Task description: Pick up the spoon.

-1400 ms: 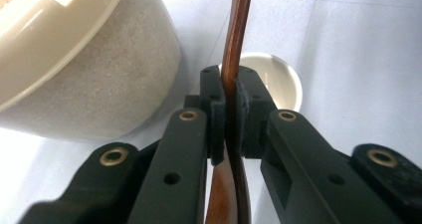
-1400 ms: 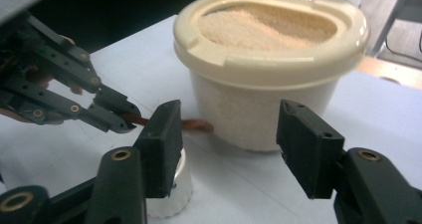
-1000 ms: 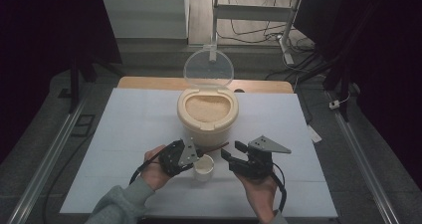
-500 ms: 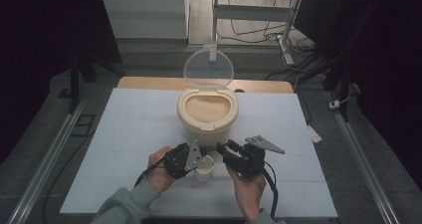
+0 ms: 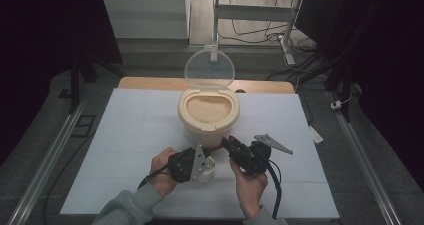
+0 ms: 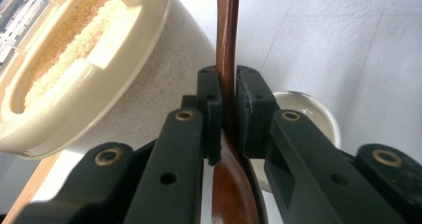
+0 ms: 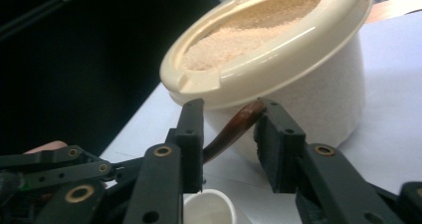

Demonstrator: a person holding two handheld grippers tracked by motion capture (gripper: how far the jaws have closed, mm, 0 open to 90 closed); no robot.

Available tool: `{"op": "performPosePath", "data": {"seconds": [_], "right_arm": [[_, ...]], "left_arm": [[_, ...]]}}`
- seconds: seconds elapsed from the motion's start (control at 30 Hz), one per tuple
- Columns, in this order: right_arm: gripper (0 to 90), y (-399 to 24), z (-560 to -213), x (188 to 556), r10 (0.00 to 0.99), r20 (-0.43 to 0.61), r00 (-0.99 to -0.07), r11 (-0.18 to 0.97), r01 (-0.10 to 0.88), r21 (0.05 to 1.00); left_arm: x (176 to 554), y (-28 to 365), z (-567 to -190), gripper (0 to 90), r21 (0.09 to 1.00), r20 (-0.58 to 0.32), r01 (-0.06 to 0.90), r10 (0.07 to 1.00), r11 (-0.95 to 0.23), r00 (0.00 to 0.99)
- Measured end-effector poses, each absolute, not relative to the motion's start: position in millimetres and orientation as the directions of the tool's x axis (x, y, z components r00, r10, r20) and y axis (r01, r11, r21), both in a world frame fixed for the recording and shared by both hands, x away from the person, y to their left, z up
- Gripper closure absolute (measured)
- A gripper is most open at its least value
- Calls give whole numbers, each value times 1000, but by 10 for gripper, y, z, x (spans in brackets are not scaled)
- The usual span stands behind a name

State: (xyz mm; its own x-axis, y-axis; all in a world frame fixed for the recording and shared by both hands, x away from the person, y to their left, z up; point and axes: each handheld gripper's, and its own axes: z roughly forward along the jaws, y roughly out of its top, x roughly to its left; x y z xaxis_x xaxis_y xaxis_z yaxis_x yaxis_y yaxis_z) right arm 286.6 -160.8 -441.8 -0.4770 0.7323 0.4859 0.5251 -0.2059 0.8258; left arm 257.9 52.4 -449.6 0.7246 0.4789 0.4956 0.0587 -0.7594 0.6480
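A brown wooden spoon (image 6: 227, 35) is clamped by its neck in my left gripper (image 6: 228, 84), which is shut on it just above a small white cup (image 6: 308, 114). In the high view the left gripper (image 5: 204, 159) hovers over that cup (image 5: 207, 172), in front of the open cream container of grain (image 5: 208, 116). My right gripper (image 7: 230, 109) has just been closing, and the spoon's handle (image 7: 234, 127) runs slantwise between its jaws with a gap still showing. In the high view the right gripper (image 5: 228, 143) faces the left one closely.
The container's clear lid (image 5: 209, 67) stands up at the back. A white mat (image 5: 130, 135) covers the table, with bare room to left and right. Metal rails (image 5: 45, 160) run along both sides, and a cable (image 5: 276, 185) trails from the right gripper.
My right gripper has shifted left toward the left gripper and the cup, and its jaws have narrowed around the spoon handle. The left hand has stayed over the cup.
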Motion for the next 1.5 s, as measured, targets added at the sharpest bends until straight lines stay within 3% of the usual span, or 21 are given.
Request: {"op": "performPosePath", "data": {"seconds": [0.37,0.63,0.8,0.83,0.93,1.03,1.2,1.5], "right_arm": [[829,-1600,-4371,2858,647,528,-550,-241,509,826],[835,-1625,-4358,2872,607,548,-576,-271,498,824],[835,-1666,-4320,2865,601,520,-606,-260,467,845],[835,-1688,-4314,2868,596,523,-610,-265,465,845],[835,-1758,-4291,2874,587,526,-615,-280,455,845],[835,-1804,-4275,2875,588,521,-619,-282,446,849],[836,-1914,-4211,2876,593,496,-634,-279,417,865],[835,-2047,-4109,2879,594,475,-649,-284,383,879]], "left_arm": [[2564,534,-4472,782,640,513,47,472,-767,717],[2563,564,-4415,768,657,503,39,477,-753,721],[2550,652,-4373,591,711,429,66,506,-700,749],[2553,743,-4346,560,751,355,101,528,-653,771],[2544,906,-4320,469,799,257,154,561,-582,787],[2531,1015,-4314,408,815,212,182,575,-550,790],[2480,1324,-4358,336,841,101,262,613,-474,784],[2443,1793,-4568,274,836,1,374,682,-401,731]]}}
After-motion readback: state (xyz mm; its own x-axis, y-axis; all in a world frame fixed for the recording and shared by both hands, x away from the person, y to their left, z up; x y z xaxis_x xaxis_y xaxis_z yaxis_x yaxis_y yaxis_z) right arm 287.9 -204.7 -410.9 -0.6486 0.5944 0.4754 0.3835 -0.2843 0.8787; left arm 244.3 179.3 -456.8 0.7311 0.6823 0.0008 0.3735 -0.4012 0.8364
